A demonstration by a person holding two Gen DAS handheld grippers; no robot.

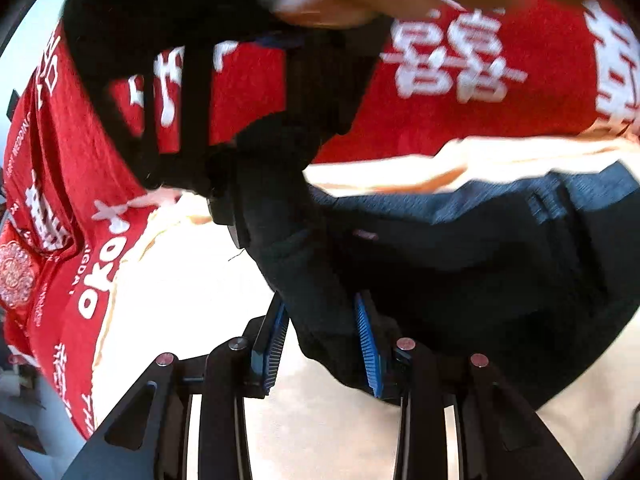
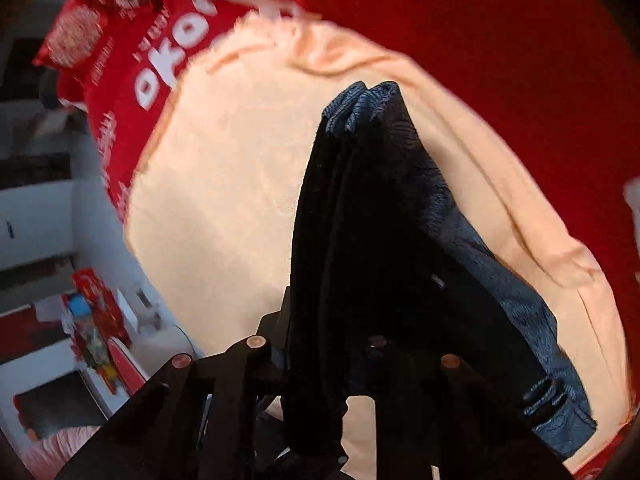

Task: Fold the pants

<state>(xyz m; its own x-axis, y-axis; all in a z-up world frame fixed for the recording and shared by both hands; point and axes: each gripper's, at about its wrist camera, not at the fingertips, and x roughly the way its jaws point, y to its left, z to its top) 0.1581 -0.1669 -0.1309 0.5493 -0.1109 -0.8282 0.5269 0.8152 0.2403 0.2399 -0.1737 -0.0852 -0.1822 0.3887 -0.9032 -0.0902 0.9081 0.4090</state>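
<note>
From your left wrist camera, your left gripper [image 1: 322,344] is clamped on a thick fold of the dark pants [image 1: 460,264] — the blue ribbed pads [image 1: 366,336] press on the cloth from both sides. The pants lie bunched to the right of the gripper on the cream sheet [image 1: 192,292], their grey-blue denim side showing along the upper edge. Behind them spreads a red blanket with white lettering [image 1: 460,60]. Your right gripper's black frame [image 1: 224,92] hangs blurred above the pants, reaching down to them, with part of a hand [image 1: 320,4] at the top edge.

From your right wrist camera, your right gripper [image 2: 316,364] is closed on the pants [image 2: 372,240] — the cloth passes between the fingers and hides the pads. The pants stretch away from the gripper over the cream sheet [image 2: 216,200], ending in a narrow tip near the red blanket [image 2: 480,40]. Belt loops show at the lower right.
</note>
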